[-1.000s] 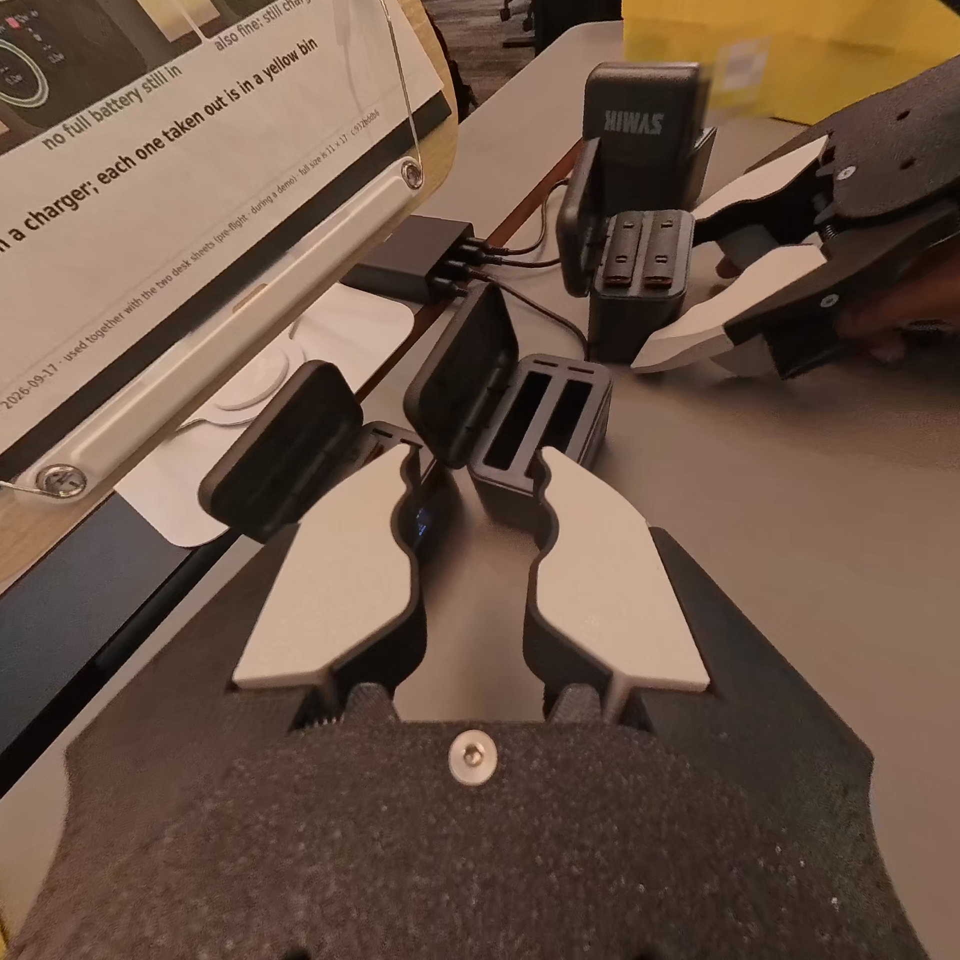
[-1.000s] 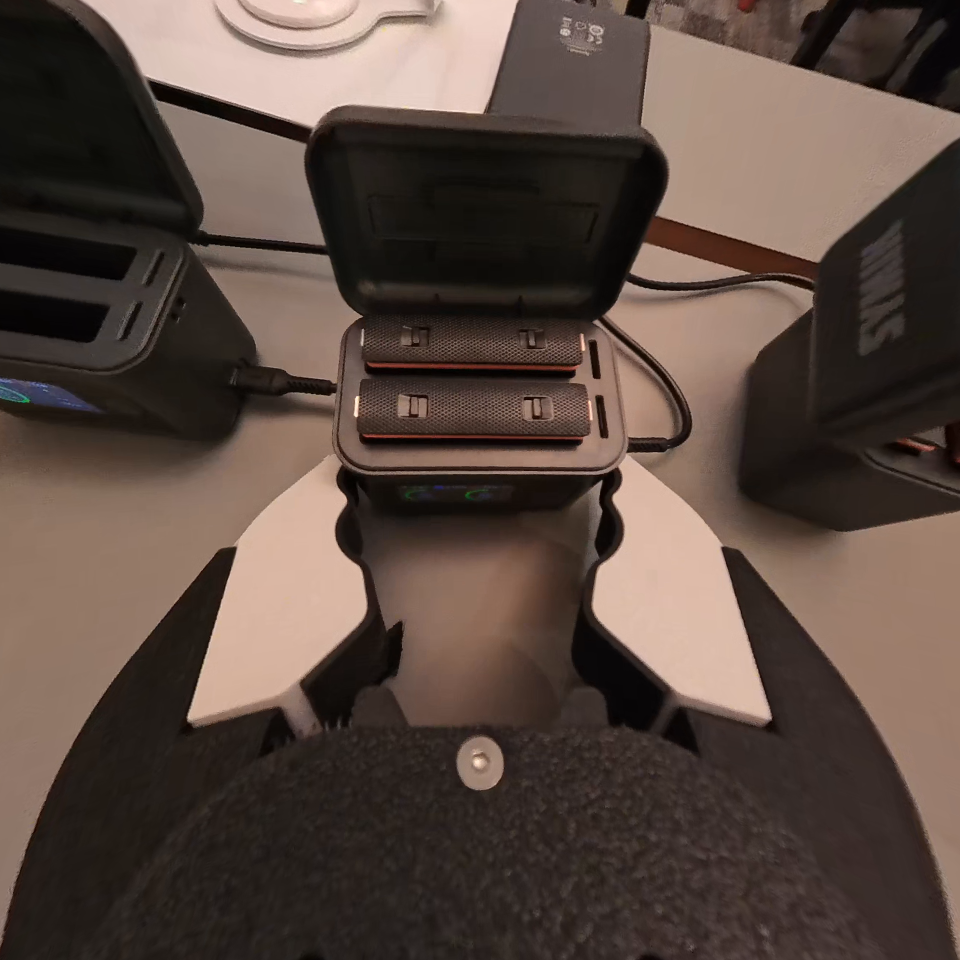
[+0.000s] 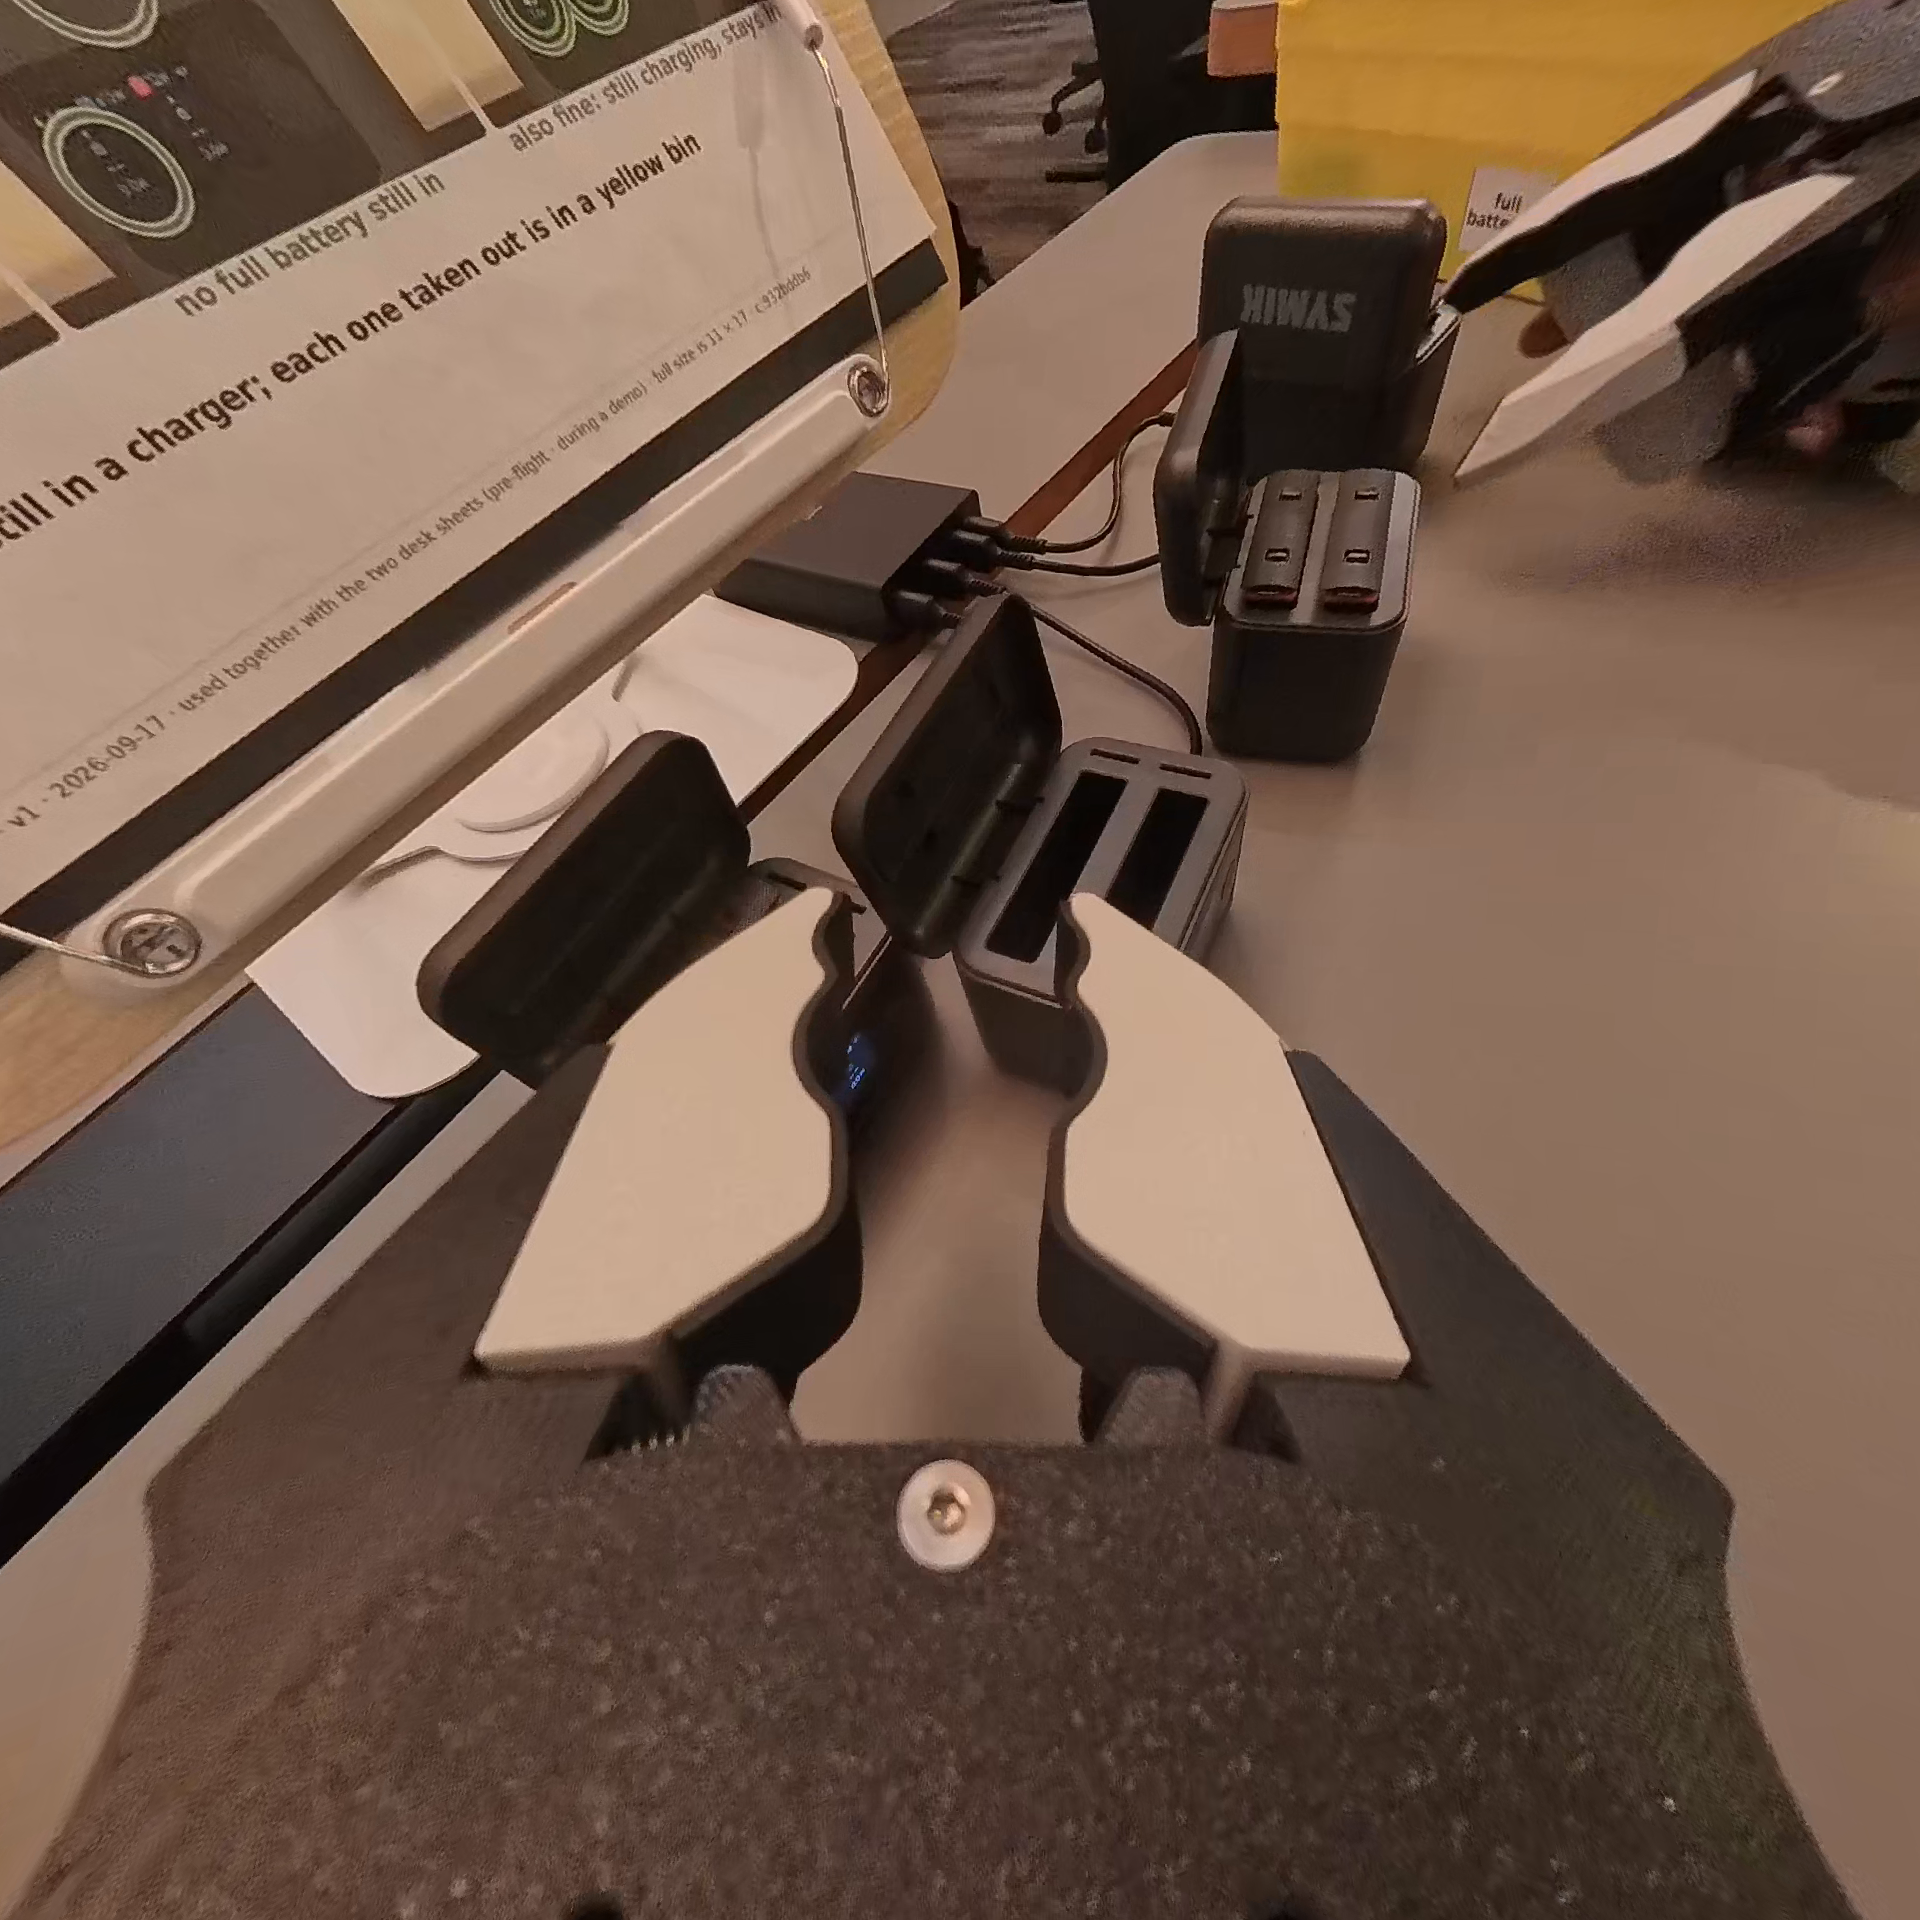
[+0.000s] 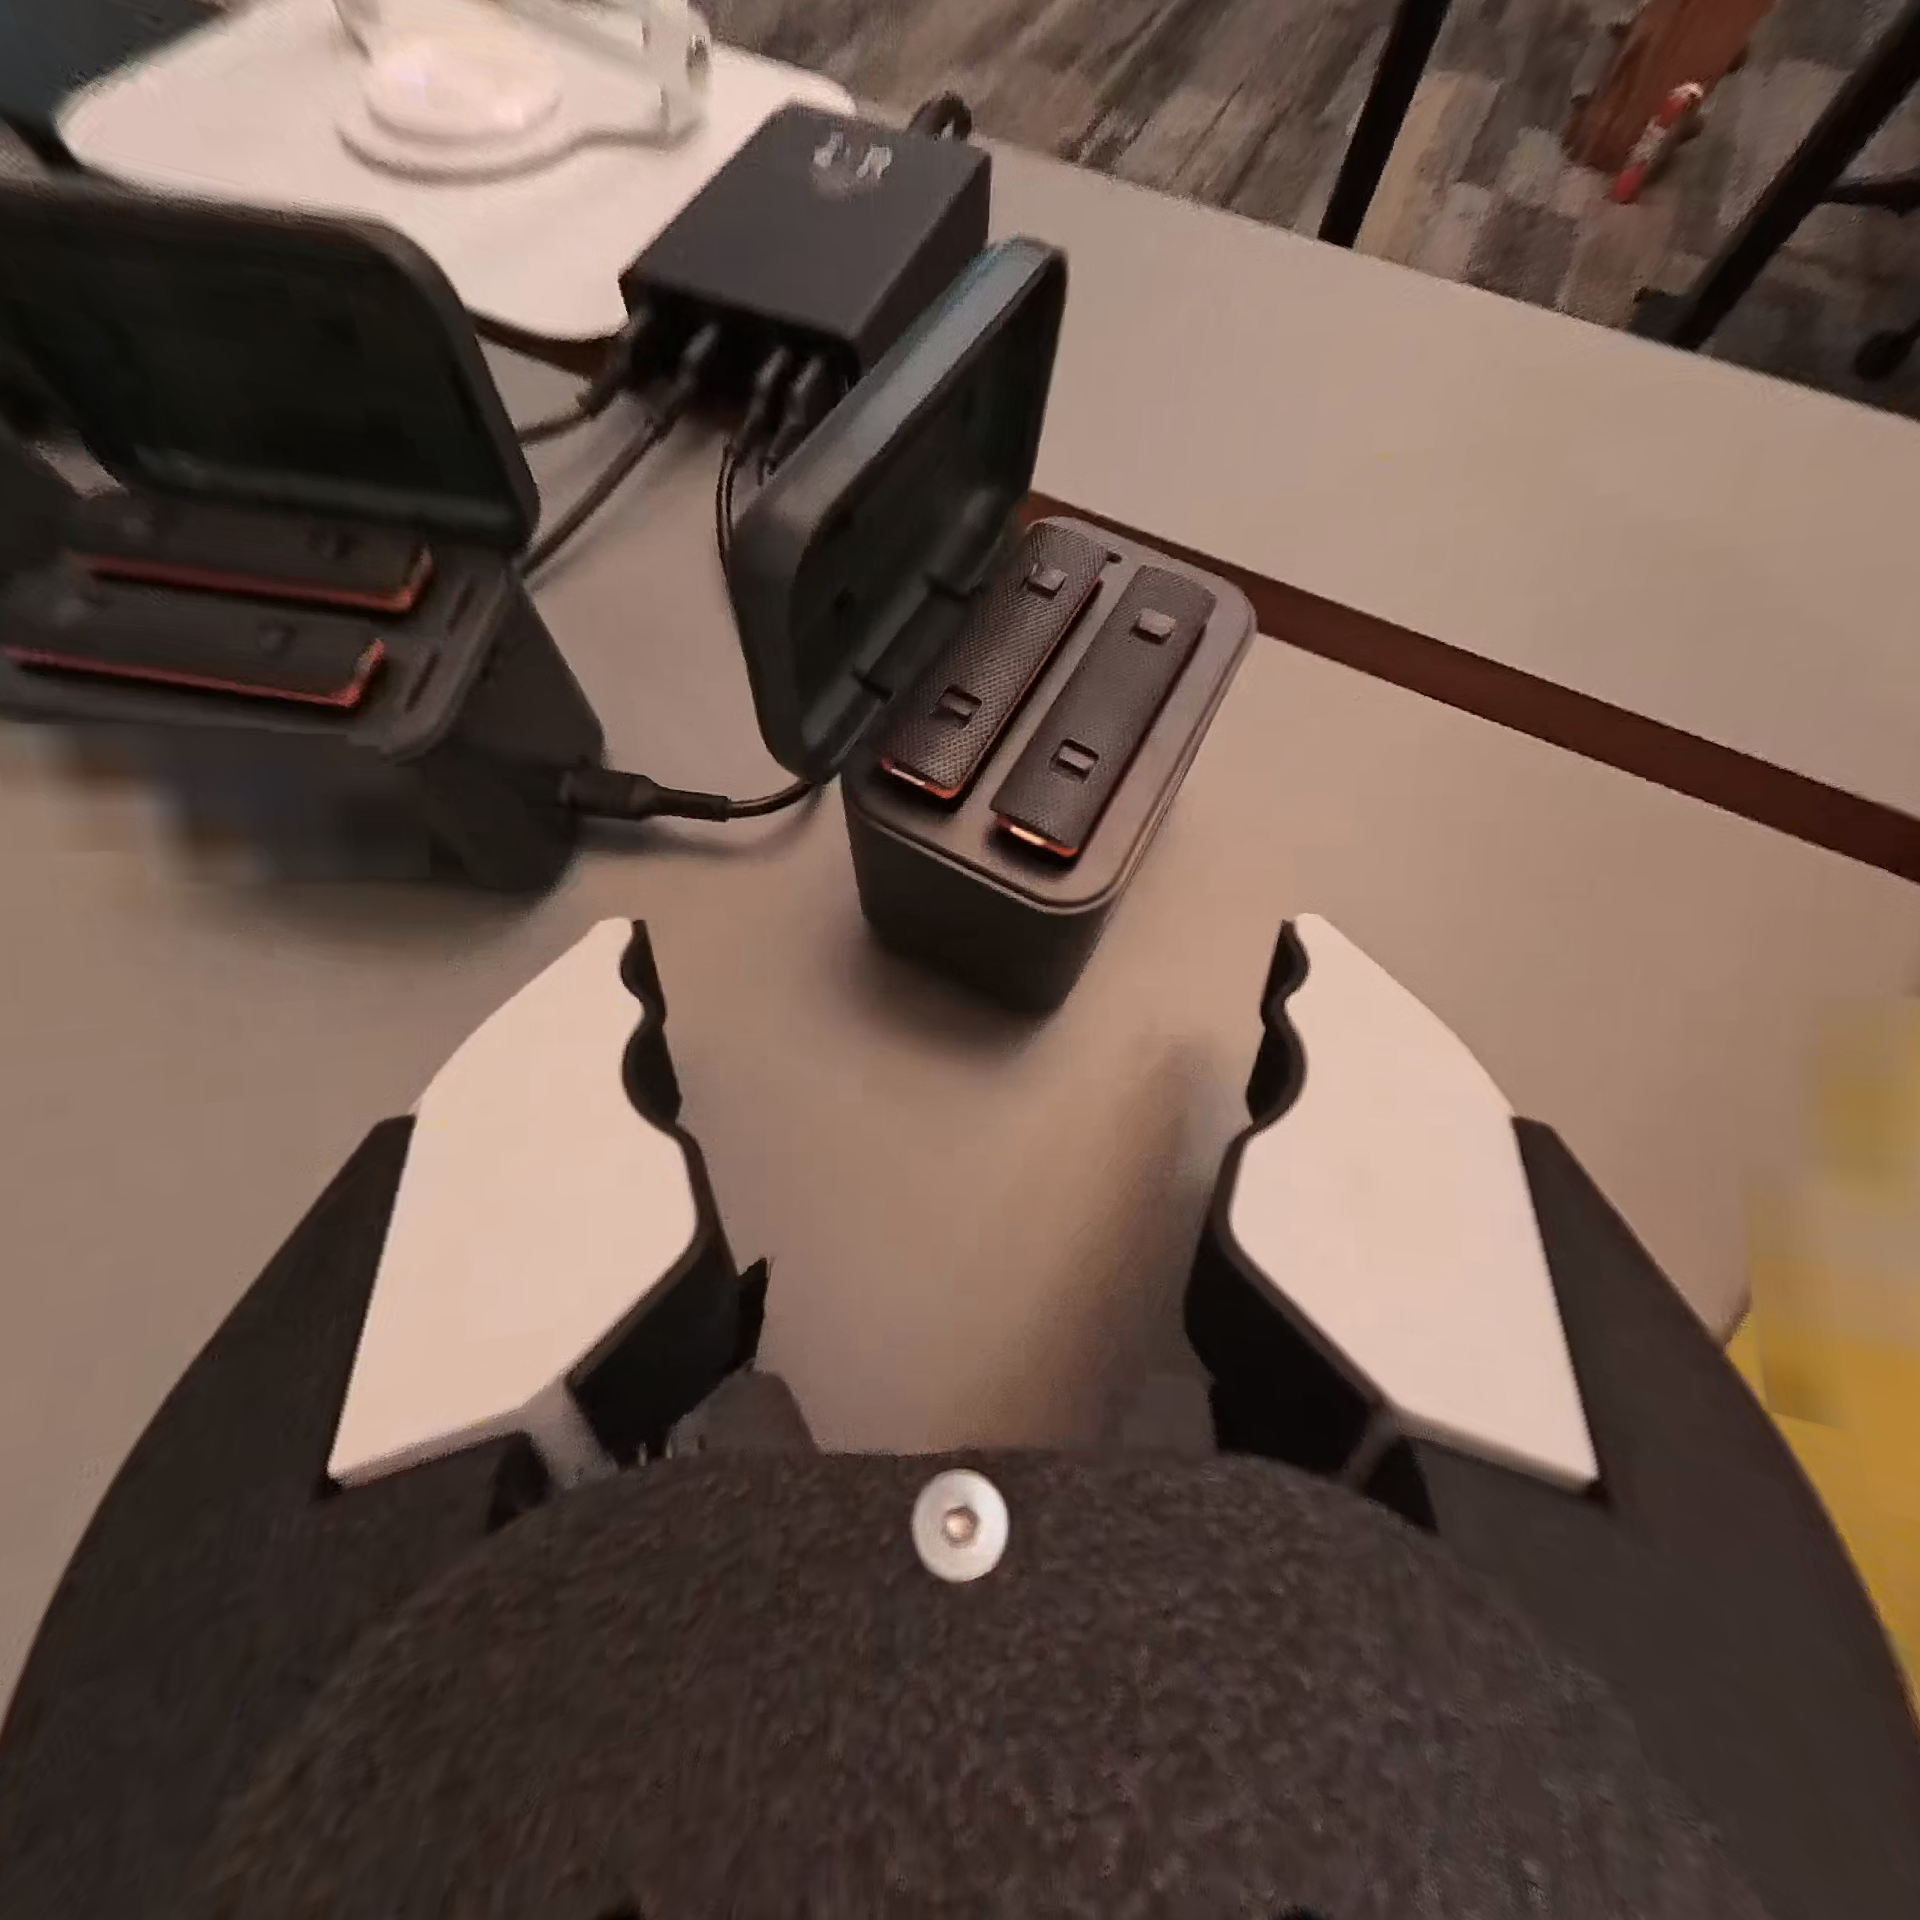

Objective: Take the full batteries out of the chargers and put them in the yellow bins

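My left gripper (image 3: 956, 935) is open and empty, low over the grey table (image 3: 1558, 1039), between two open black chargers. The left one (image 3: 582, 914) has a lit display; the right one (image 3: 1122, 862) has two empty slots. Farther back a third charger (image 3: 1314, 582) holds two batteries, with a fourth (image 3: 1320, 301) behind it. My right gripper (image 4: 961, 935) is open wide and empty, a short way in front of an open charger (image 4: 997, 914) holding two black batteries (image 4: 1101, 717). It also shows in the left wrist view (image 3: 1621, 281) before the yellow bin (image 3: 1455, 94).
A charger with two batteries (image 4: 260, 644) stands left of the right gripper. A black power hub (image 4: 821, 249) with cables sits behind, on a white pad (image 4: 260, 114). A printed sign on a stand (image 3: 416, 395) overhangs the left. The table's far edge (image 4: 1558, 364) is beyond. The black power hub (image 4: 821, 249) is about 20 cm from my right fingertips. My left wrist view (image 3: 878, 512) looks at it from another angle.
My right gripper has drawn back from the charger it was at, swung right to face the neighbouring charger, and opened wider. My left gripper has hardly moved.
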Action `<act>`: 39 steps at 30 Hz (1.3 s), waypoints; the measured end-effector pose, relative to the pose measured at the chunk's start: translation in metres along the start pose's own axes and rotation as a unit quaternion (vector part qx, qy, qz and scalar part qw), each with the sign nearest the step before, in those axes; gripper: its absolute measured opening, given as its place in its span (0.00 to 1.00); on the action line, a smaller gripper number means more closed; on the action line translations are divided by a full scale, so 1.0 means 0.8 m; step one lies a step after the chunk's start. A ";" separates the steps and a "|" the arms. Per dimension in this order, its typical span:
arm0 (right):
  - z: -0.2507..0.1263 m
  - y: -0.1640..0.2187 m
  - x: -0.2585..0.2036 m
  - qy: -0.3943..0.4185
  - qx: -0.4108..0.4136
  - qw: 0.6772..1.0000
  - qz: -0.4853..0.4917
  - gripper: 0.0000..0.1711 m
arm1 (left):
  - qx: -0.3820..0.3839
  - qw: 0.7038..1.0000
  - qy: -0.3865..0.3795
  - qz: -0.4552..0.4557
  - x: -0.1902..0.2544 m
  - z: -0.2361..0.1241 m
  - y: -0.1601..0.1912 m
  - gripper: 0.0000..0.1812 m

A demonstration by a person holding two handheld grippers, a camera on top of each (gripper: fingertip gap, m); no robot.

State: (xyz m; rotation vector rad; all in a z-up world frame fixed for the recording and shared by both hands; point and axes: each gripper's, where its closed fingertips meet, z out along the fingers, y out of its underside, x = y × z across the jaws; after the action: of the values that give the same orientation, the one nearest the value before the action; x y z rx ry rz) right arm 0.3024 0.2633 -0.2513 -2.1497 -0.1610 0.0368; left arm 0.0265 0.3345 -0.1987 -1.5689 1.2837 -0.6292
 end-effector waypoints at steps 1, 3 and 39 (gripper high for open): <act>0.006 0.001 0.002 0.000 -0.009 1.000 -0.016 0.65 | -0.001 1.000 -0.001 0.001 0.000 0.000 0.001 0.20; 0.015 -0.002 0.004 -0.012 -0.014 0.999 -0.037 0.67 | -0.002 1.000 0.000 0.001 -0.001 0.000 0.001 0.20; 0.034 -0.002 -0.019 0.010 -0.291 0.949 -0.123 0.60 | -0.014 1.000 0.021 -0.001 -0.001 0.002 0.017 0.20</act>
State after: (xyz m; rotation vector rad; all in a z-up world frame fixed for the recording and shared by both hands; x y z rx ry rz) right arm 0.2848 0.2848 -0.2656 -2.6976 -0.4764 -0.2009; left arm 0.0219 0.3365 -0.2111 -1.5881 1.3273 -0.6499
